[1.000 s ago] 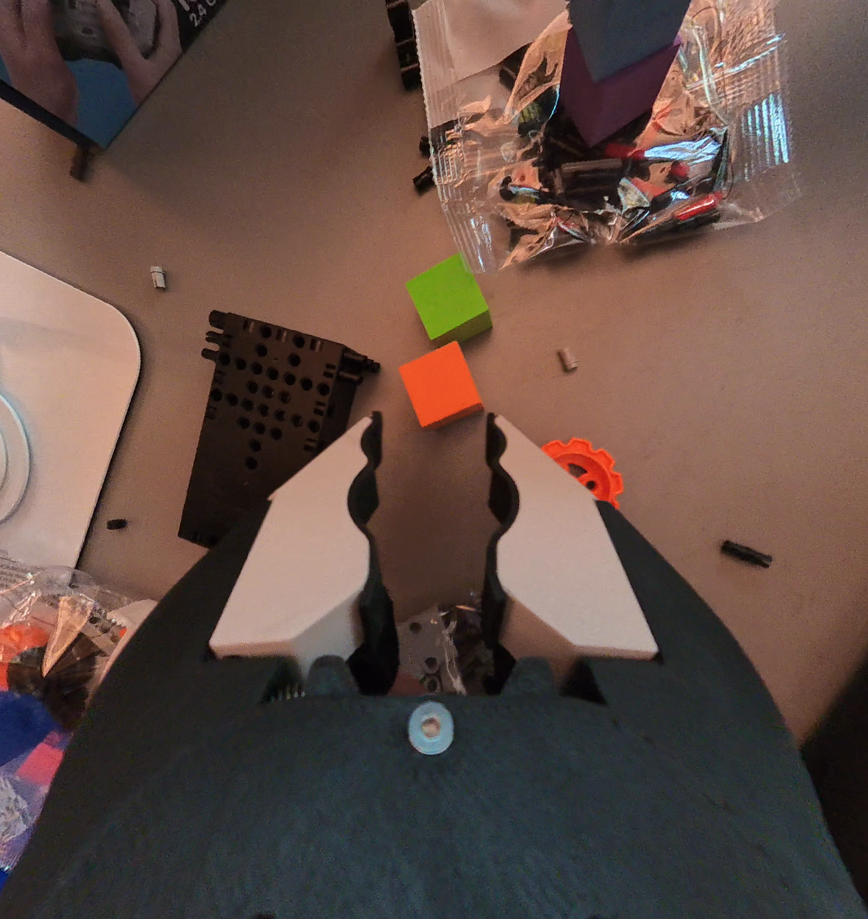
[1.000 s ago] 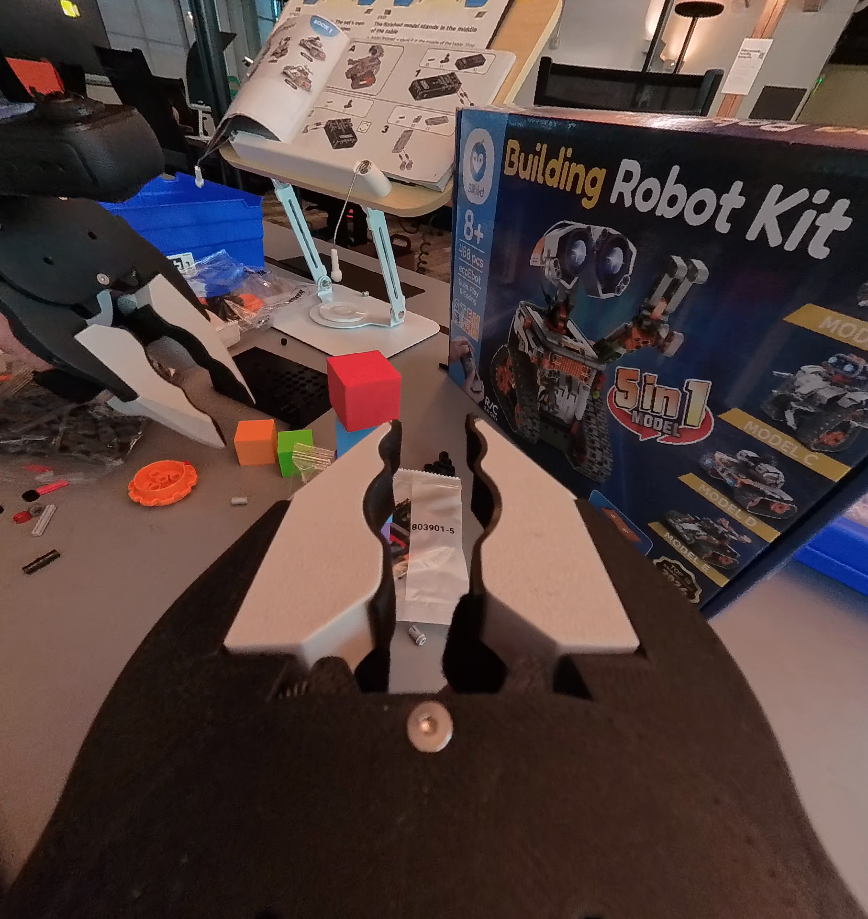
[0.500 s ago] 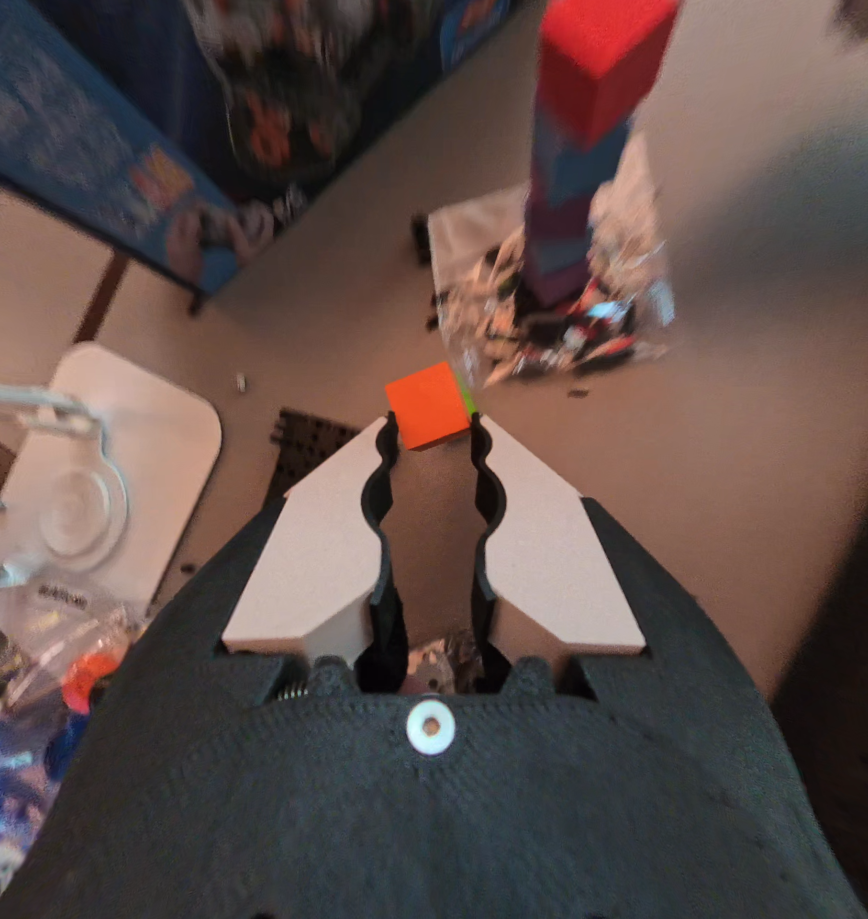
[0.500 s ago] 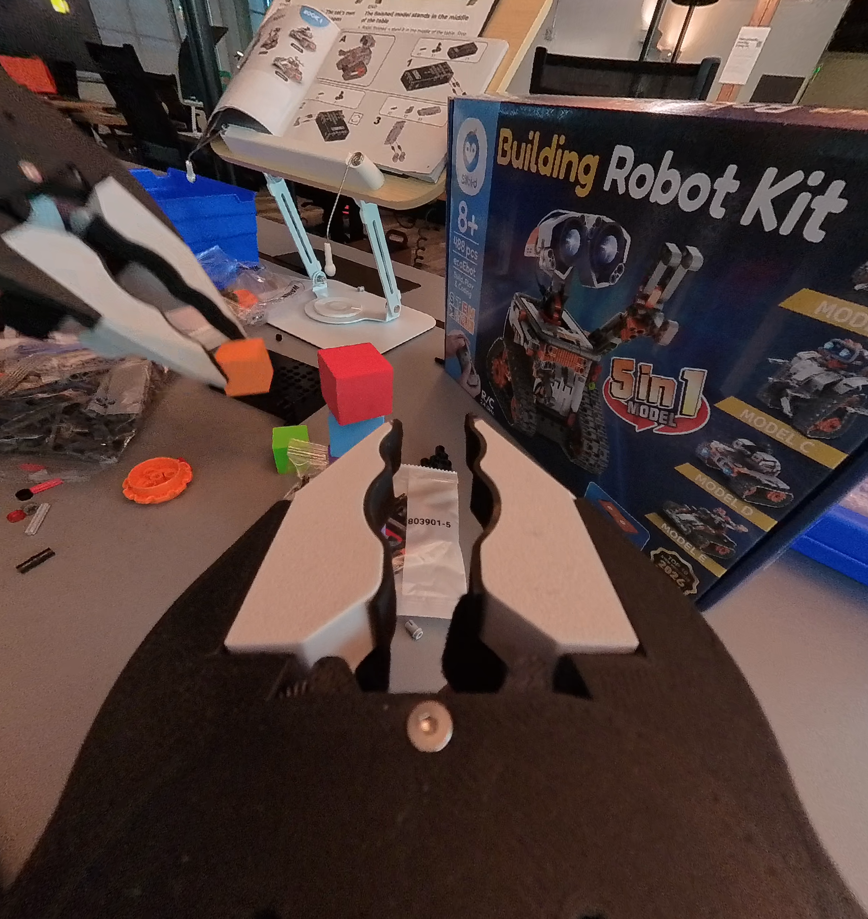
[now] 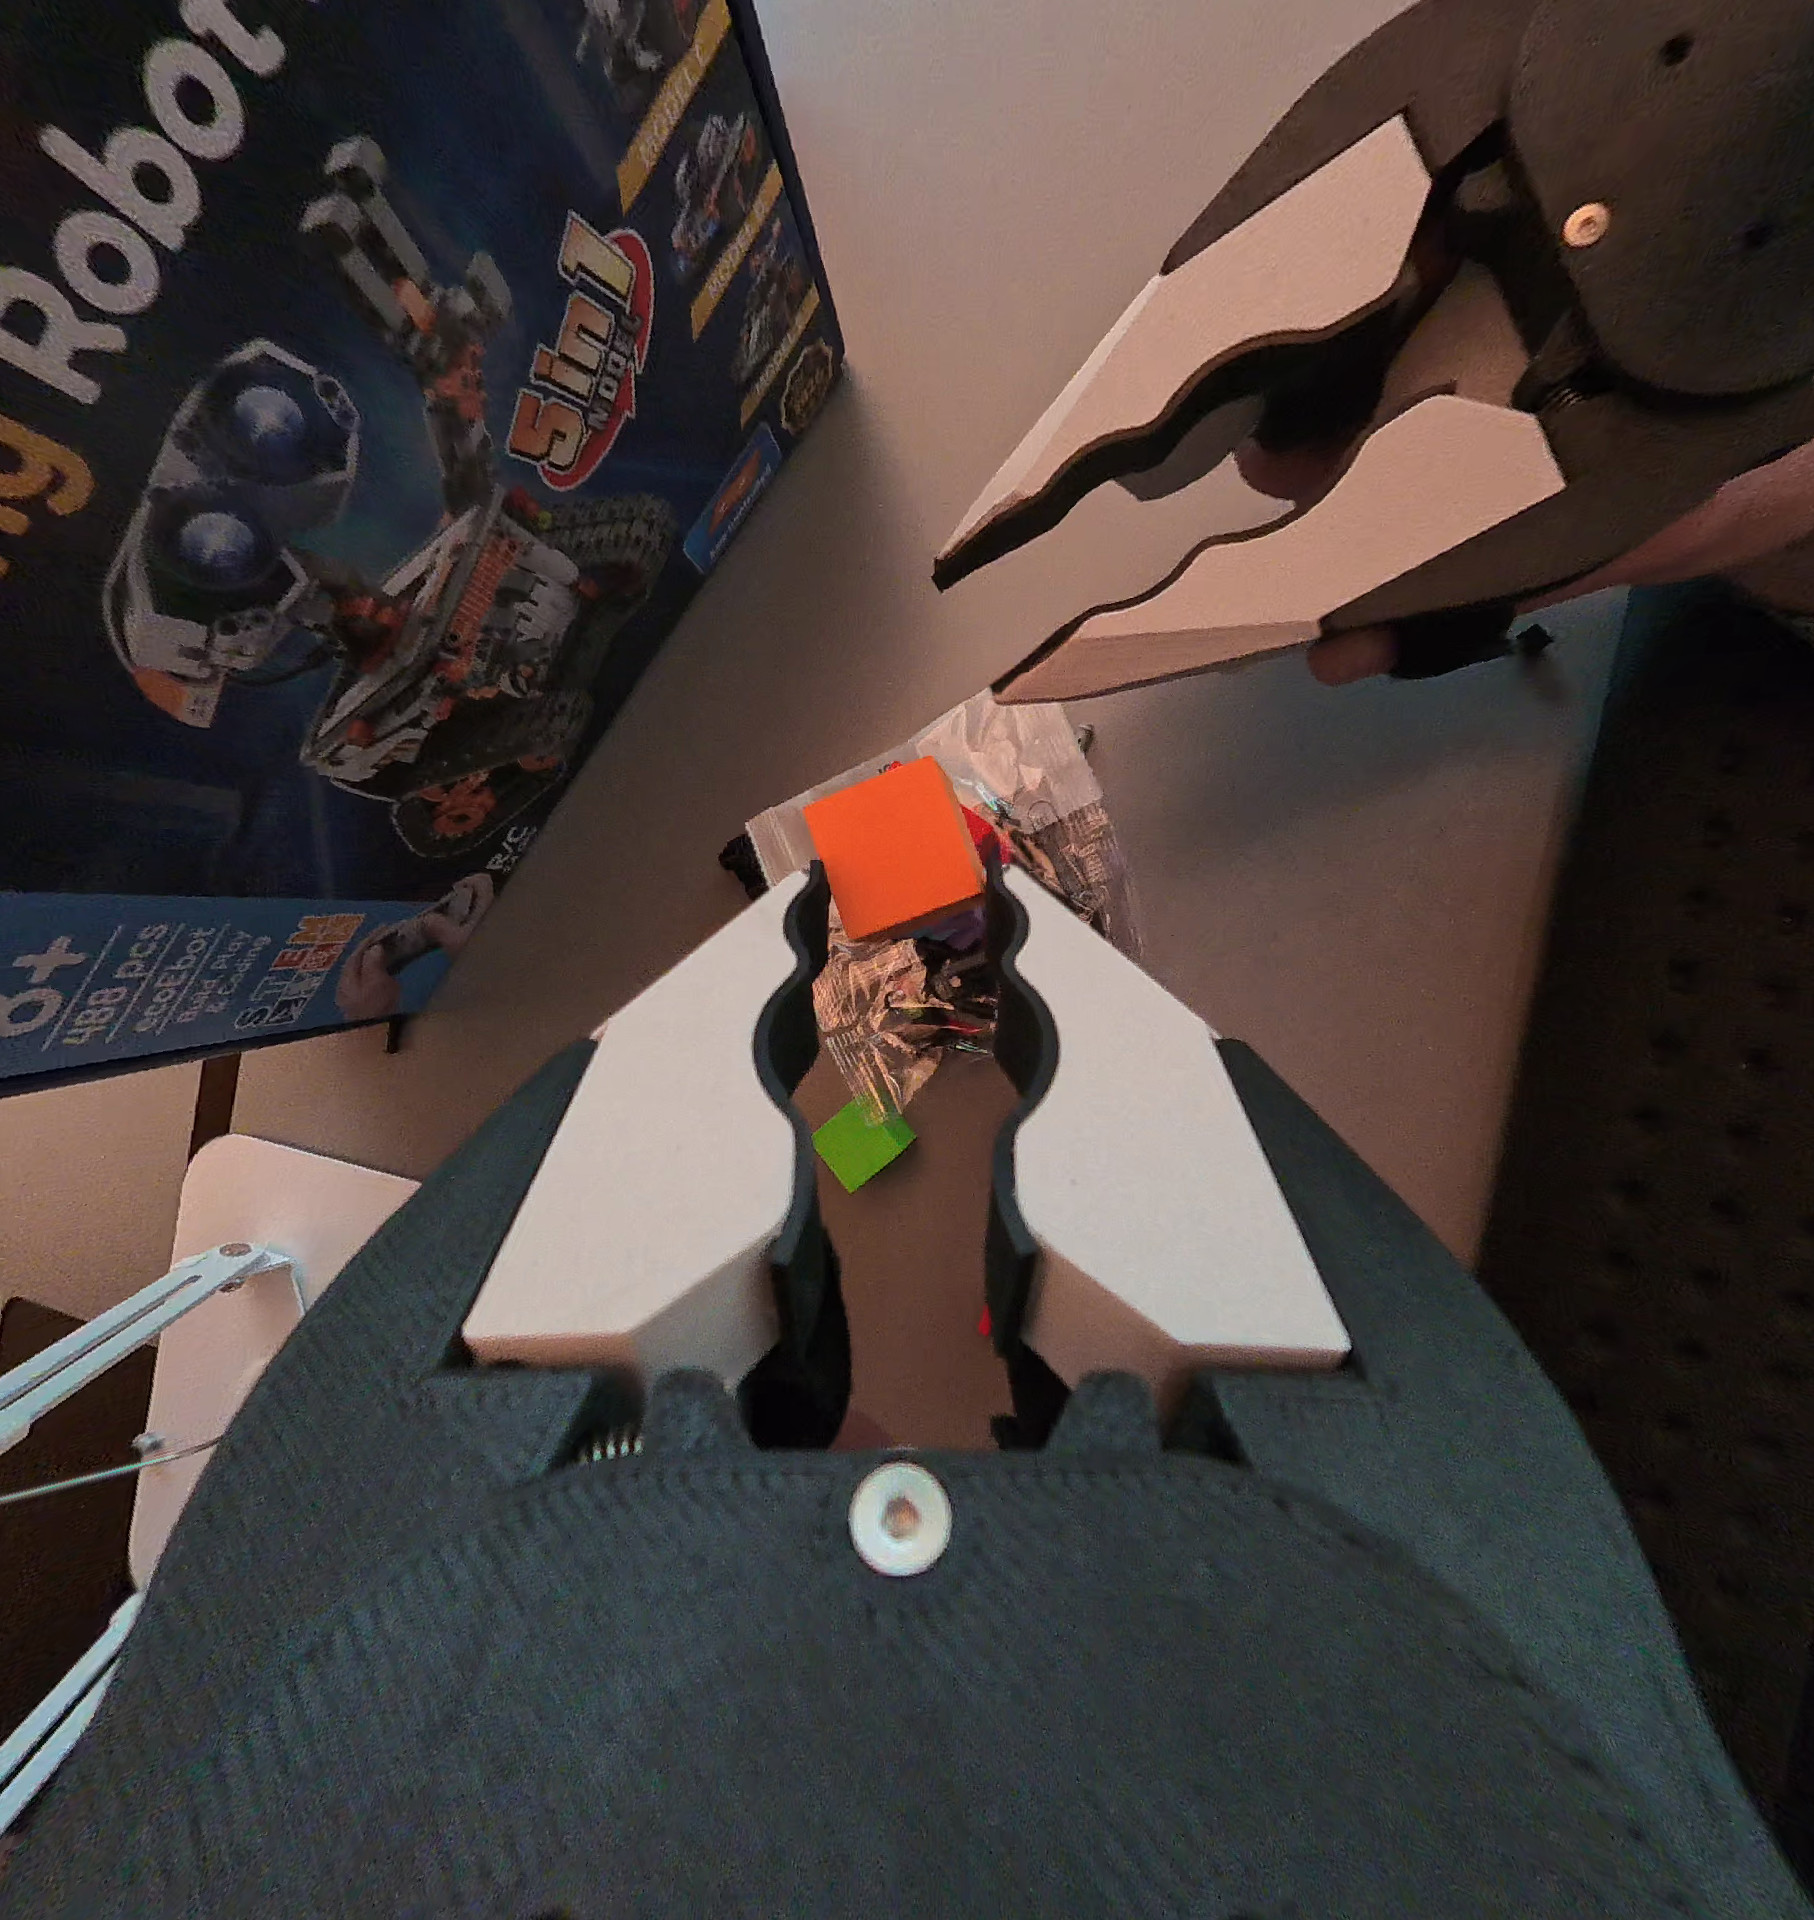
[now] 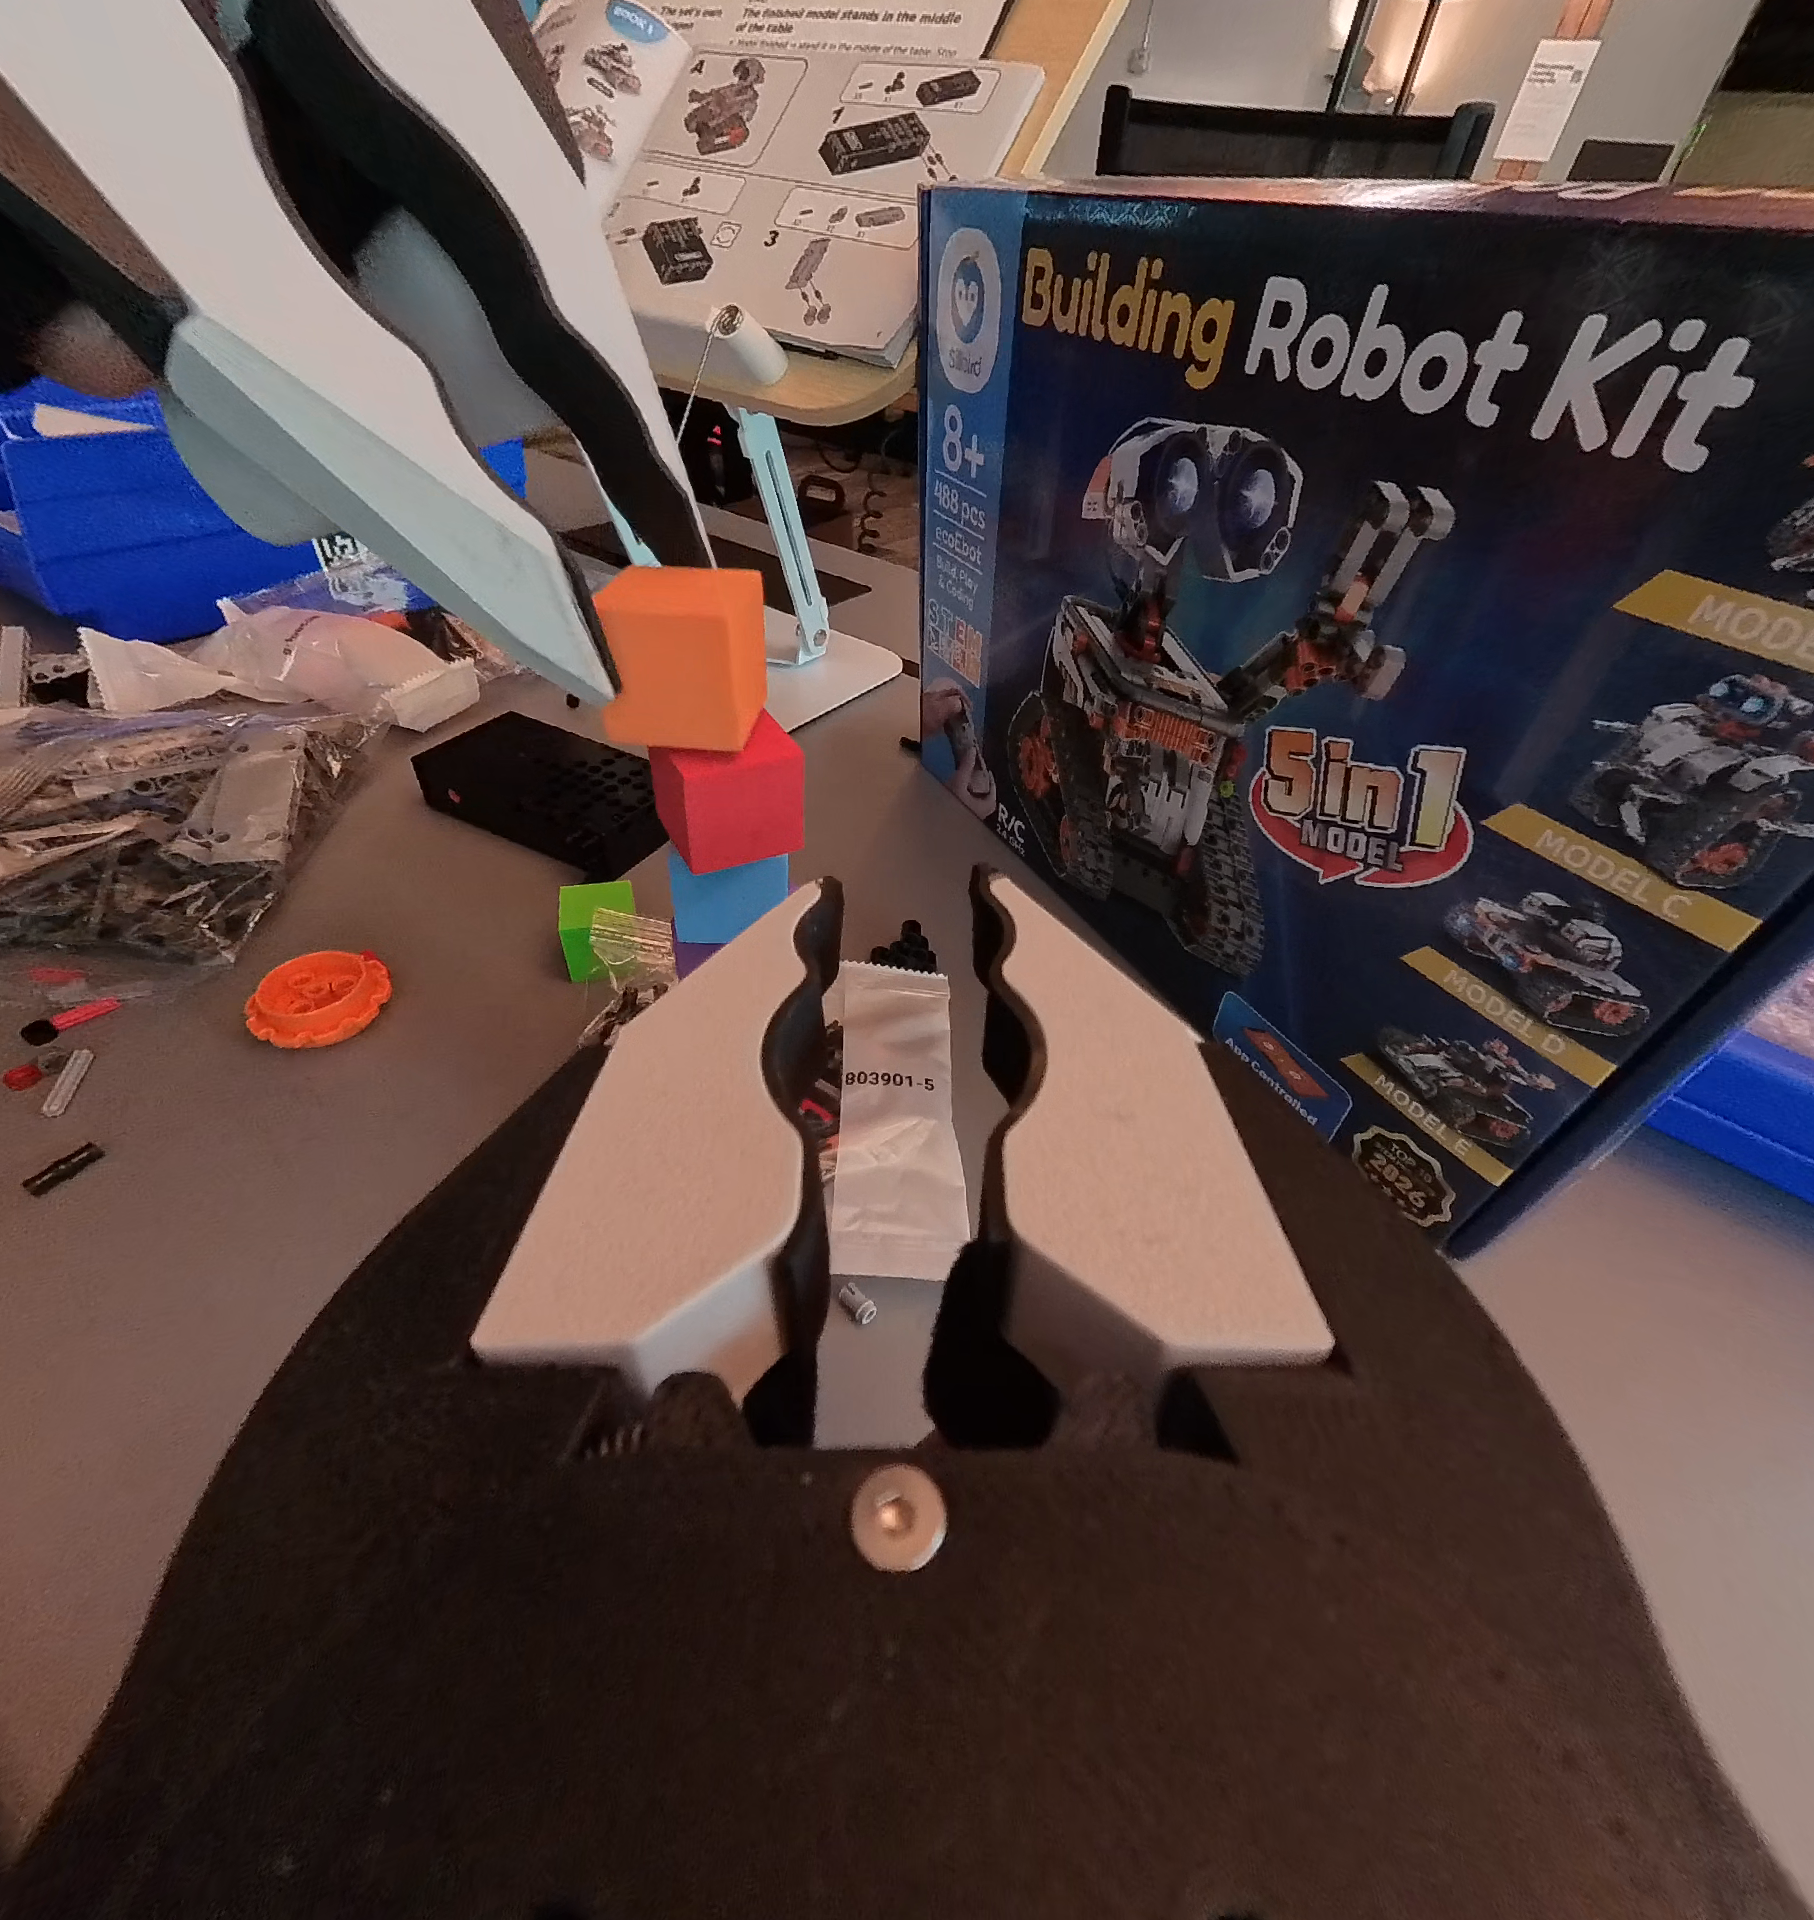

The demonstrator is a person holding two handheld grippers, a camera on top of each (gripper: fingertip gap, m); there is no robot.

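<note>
The left hand-held gripper (image 5: 898, 883) clenches a matte orange foam cube (image 6: 683, 657) at its fingertips, resting tilted on a red cube (image 6: 731, 792) that tops a blue cube (image 6: 726, 896). The right hand-held gripper (image 6: 903, 894) hangs empty, its jaws parted, over a white plastic packet (image 6: 898, 1112) on the grey table (image 6: 207, 1247). A green cube (image 6: 591, 925) and a toothed orange wheel (image 6: 318, 995) lie left; a glossy kit box (image 6: 1402, 675) stands right.

We see an orange cube (image 6: 683, 657) above a red cube (image 6: 728, 792), a blue cube (image 6: 726, 896) and a sliver of purple. A green cube (image 6: 593, 925) and an orange gear (image 6: 318, 995) lie on the grey table (image 6: 259, 1195). Our grippers' fingers (image 6: 664, 1174) are white, black-edged; the kit box (image 6: 1402, 675) is dark blue.
</note>
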